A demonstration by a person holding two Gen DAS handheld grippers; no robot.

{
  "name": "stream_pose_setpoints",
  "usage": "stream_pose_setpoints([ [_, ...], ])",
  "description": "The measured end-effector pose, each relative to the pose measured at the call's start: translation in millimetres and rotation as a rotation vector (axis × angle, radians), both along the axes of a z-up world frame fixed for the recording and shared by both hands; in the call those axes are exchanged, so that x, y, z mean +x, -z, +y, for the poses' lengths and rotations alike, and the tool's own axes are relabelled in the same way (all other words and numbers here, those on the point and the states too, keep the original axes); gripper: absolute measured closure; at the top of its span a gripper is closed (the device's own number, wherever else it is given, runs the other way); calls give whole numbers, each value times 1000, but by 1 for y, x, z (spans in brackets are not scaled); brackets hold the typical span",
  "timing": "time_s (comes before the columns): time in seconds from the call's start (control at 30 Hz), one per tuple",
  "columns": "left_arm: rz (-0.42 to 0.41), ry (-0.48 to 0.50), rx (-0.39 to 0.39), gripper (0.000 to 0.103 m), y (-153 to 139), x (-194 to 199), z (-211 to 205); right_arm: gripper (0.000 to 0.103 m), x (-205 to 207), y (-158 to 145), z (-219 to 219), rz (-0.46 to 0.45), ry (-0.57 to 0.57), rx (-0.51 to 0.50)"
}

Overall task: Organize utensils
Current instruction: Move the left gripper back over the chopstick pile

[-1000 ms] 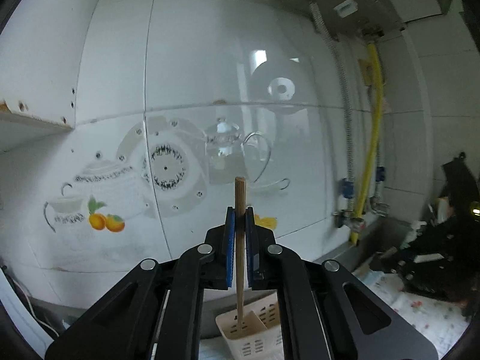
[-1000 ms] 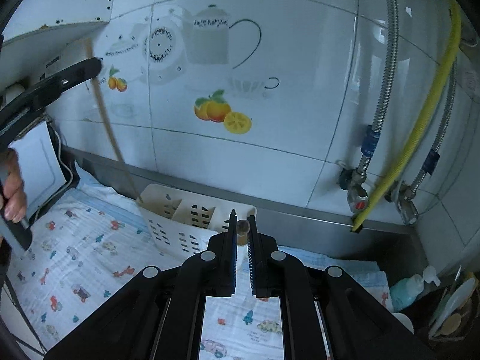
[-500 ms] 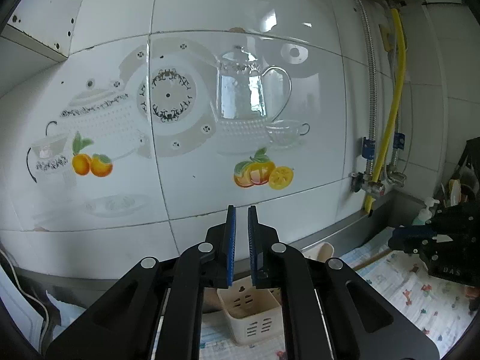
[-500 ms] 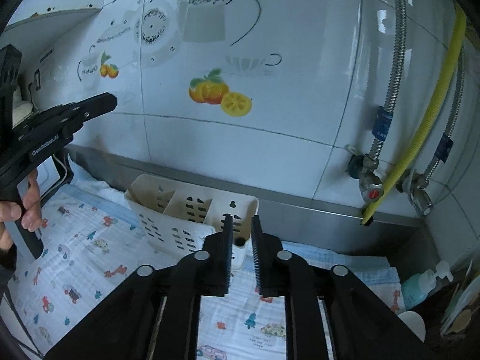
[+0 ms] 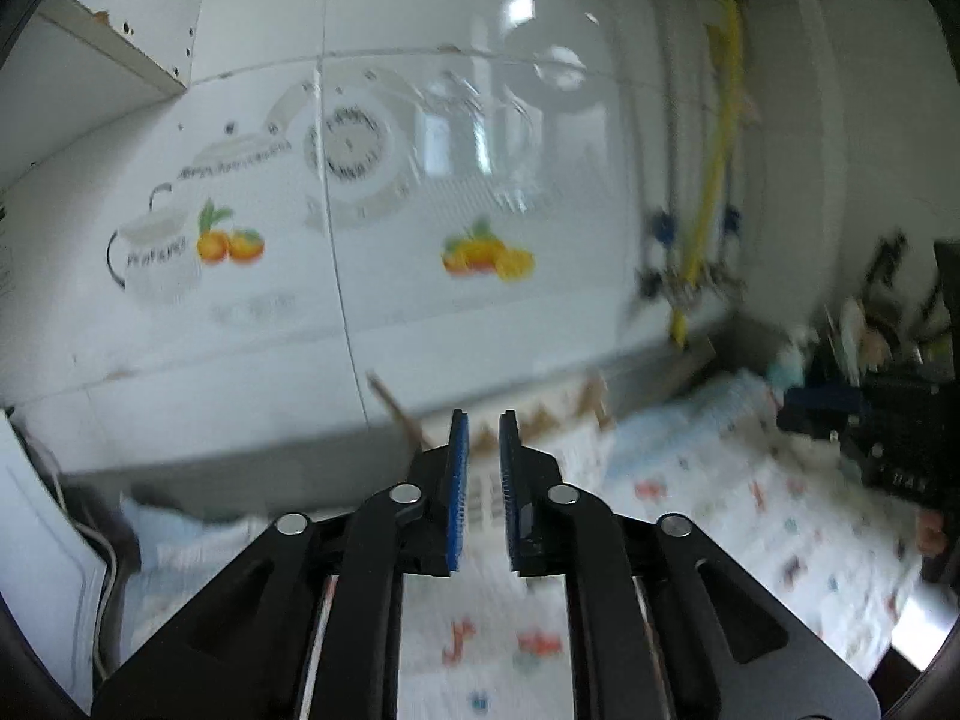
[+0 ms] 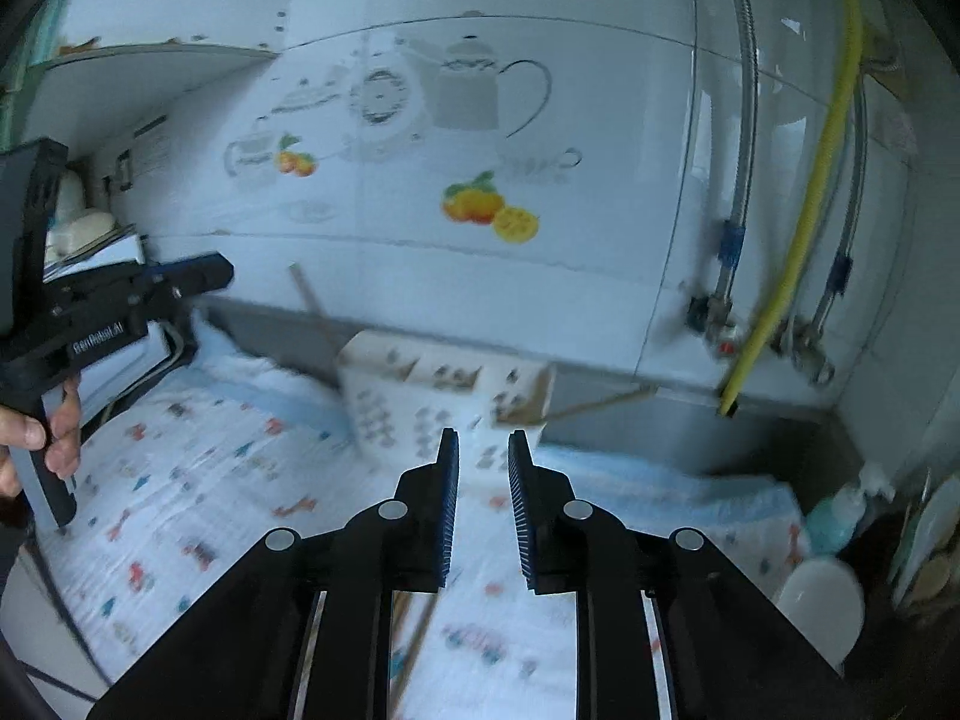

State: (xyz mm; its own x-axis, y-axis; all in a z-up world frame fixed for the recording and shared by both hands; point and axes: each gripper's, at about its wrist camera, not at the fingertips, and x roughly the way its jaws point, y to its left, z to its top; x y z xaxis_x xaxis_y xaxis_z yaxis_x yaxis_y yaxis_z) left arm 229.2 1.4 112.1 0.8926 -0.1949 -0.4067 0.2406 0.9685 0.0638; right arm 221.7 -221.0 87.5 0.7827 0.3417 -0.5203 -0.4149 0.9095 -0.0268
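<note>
Two empty, parted grippers, left (image 5: 480, 429) and right (image 6: 483, 450), are facing the slotted utensil caddy (image 6: 444, 396); one chopstick (image 6: 315, 312) is leaning inside, another (image 6: 414, 654) lying beneath the right jaws, nearer them.

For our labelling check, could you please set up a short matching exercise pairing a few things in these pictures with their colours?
Things:
1. utensil basket
2. hose
3. finger pads of the right gripper
4. soap bottle

Colours:
A. yellow
B. blue
C. cream white
D. pale teal

Pairs: 1-C, 2-A, 3-B, 4-D
</note>
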Motion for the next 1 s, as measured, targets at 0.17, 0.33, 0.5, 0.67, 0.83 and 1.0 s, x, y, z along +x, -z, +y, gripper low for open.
stream_pose_setpoints([
  [0.17, 107, 54, 54, 84, 49, -49, -7, 86, -52, 42, 4, 50, -7, 16],
  [0.33, 191, 67, 42, 84, 96, -95, -3, 86, -93, 83, 6, 86, 22, -1],
  [0.5, 274, 88, 9, 84, 136, -123, -4, 86, -115, 112, 4, 142, 47, 23],
  [0.67, 346, 99, 10, 84, 167, -134, -7, 86, -127, 134, 1, 170, 81, 9],
  [0.83, 401, 106, 1, 84, 187, -137, -10, 86, -129, 155, -2, 214, 103, 2],
  [1.0, 435, 88, 7, 85, 201, -132, -11, 86, -127, 171, 1, 248, 99, 6],
])
